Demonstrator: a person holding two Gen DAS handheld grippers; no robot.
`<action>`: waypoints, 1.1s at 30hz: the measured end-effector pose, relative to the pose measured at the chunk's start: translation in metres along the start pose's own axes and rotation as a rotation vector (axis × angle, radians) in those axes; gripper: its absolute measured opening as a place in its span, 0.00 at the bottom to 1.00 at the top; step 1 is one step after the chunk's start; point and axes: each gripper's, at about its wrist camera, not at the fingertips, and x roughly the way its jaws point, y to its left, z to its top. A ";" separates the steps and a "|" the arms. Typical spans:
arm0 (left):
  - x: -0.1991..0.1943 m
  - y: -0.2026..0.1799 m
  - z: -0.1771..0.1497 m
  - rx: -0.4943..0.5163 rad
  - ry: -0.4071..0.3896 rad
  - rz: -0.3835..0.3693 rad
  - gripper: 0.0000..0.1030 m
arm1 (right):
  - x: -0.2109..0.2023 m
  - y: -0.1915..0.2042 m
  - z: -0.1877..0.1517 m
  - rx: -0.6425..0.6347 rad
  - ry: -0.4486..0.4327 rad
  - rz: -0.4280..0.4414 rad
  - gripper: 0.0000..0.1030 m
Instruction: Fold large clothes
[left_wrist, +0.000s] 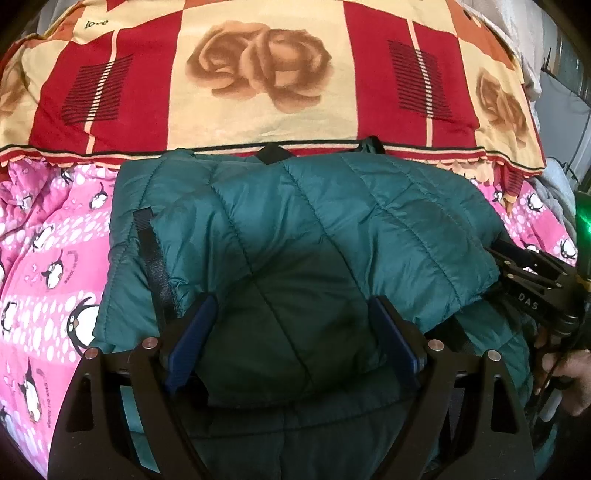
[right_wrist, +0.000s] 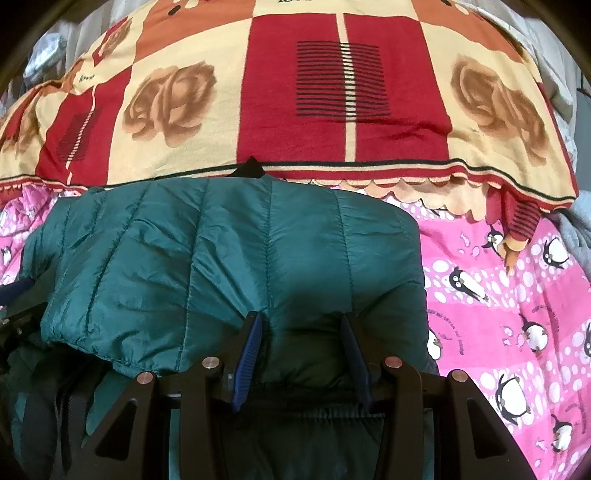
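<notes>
A teal quilted jacket (left_wrist: 314, 229) lies folded on the pink penguin sheet (left_wrist: 48, 258), its near edge doubled over. My left gripper (left_wrist: 291, 332) stands wide, and a thick fold of the jacket fills the gap and touches both blue pads (left_wrist: 192, 332). My right gripper (right_wrist: 301, 350) is narrower and pinches a bunch of the same jacket (right_wrist: 229, 251) between its pads (right_wrist: 249, 350). In the left wrist view the right gripper (left_wrist: 532, 284) reaches into the jacket's right side, its fingertips hidden by cloth.
A red and cream rose blanket (left_wrist: 258, 74) covers the far half of the bed, and its scalloped hem meets the jacket's far edge. Black straps (left_wrist: 151, 251) run along the jacket's left side. A person's hand (left_wrist: 576, 365) holds the right gripper's handle.
</notes>
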 end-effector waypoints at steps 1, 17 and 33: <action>-0.002 0.000 0.000 0.002 -0.008 -0.007 0.84 | 0.000 0.000 0.000 0.001 0.002 0.002 0.41; -0.086 -0.001 -0.011 -0.050 -0.267 -0.008 0.84 | -0.052 -0.002 0.015 0.016 -0.136 0.044 0.41; -0.163 0.009 -0.012 -0.085 -0.329 0.037 0.84 | -0.135 -0.010 -0.028 0.017 -0.199 0.118 0.41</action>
